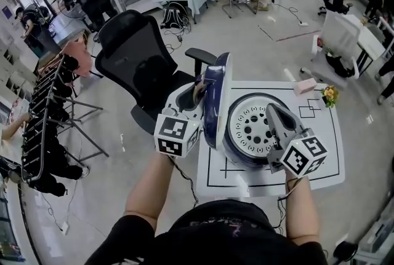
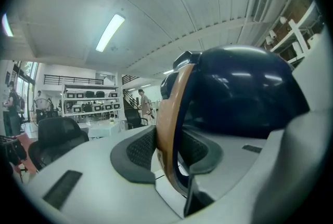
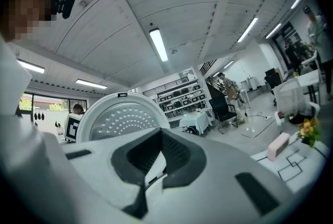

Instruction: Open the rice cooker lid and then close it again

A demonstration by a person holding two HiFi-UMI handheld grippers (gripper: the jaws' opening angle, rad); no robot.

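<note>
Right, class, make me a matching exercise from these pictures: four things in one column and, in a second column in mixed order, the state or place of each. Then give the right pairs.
Things:
1. lid
2. left gripper
3. right gripper
4. pink block

States or places:
A. shut, with nothing between its jaws
B. lying near the far right corner of the table
C. raised, standing upright
D. closed on the lid's rim

Pairs: 1-C; 2-D; 3-A; 4-B

The rice cooker (image 1: 253, 130) sits on the table (image 1: 331, 156), its lid (image 1: 217, 98) upright at its left.
</note>
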